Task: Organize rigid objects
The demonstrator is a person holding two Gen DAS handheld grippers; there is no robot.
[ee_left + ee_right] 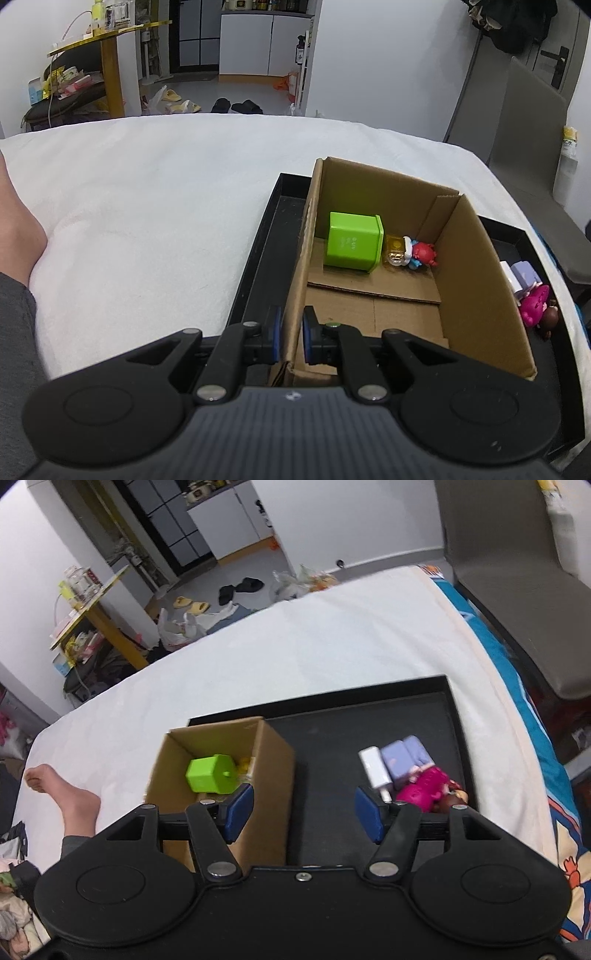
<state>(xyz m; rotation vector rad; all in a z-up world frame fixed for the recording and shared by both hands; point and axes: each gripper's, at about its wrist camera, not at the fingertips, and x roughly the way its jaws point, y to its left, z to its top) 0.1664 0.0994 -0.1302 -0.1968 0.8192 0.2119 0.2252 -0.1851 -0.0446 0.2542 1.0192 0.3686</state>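
In the black tray (454, 716) on the white bed: open cardboard box (476, 280) holding a lime-green cube container (352, 242) tipped sideways. Left gripper (291, 338) clamped on box's left wall. Right gripper (304, 810) parted, widening, nothing between pads, above tray.

Box (221, 771) on tray (369, 709), left side; cube (210, 779) inside box; toys (417, 775) right of box.

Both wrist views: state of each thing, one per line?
Cardboard box: open-topped, standing in the tray, wall pinched.
Green cube: inside the box, tipped.
Black tray: on the bed.
Pink toy: lying on the tray.
Left hand-held gripper: shut on box wall.
Right hand-held gripper: empty.
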